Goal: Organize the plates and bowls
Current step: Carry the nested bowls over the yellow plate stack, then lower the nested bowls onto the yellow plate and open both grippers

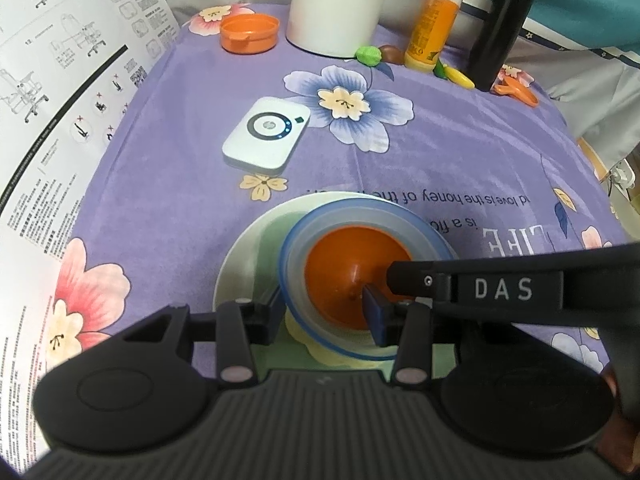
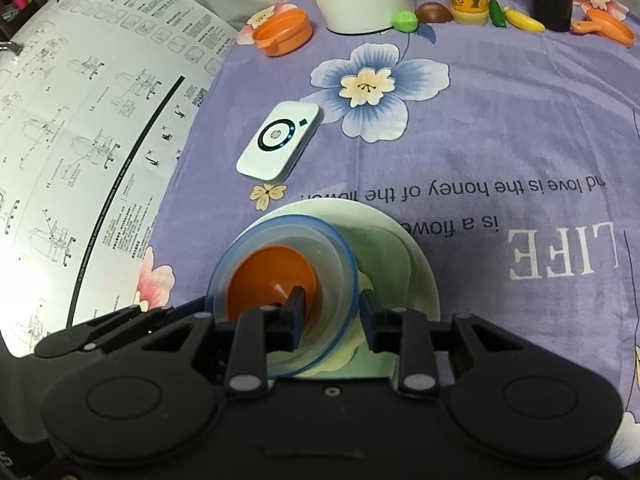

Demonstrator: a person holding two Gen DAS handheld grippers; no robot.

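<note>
**Left wrist view: nested stack on plate, both tools at the bowl rim**

Left wrist view: pale green plate [image 1: 240, 256] on the purple floral cloth [image 1: 460, 152], at 6 o'clock of the frame. Clear blue-rimmed bowl [image 1: 344, 216] seated on it, offset toward 3 o'clock of the plate. Small orange bowl [image 1: 344, 264] nested inside the clear one. Left gripper [image 1: 324, 312] spread, one finger outside the clear bowl's wall, the other inside over the orange bowl; contact not confirmed. Second orange dish [image 1: 249, 32] well apart at 11 o'clock, beside the white container [image 1: 336, 8].

Right wrist view: right gripper [image 2: 332, 316] likewise spread, straddling the clear bowl's near wall at its 4 o'clock; no pinch evident. White device [image 2: 280, 140] at 12 o'clock of the stack, clear of it.

Judged step: stacking largely done here, placement or adjustment of the nested bowls in hand. Next move likely centring the clear bowl on the plate, or withdrawal and reach for the far orange dish. Care needed: light plastic, liable to slide or tip if a finger drags the rim.
</note>
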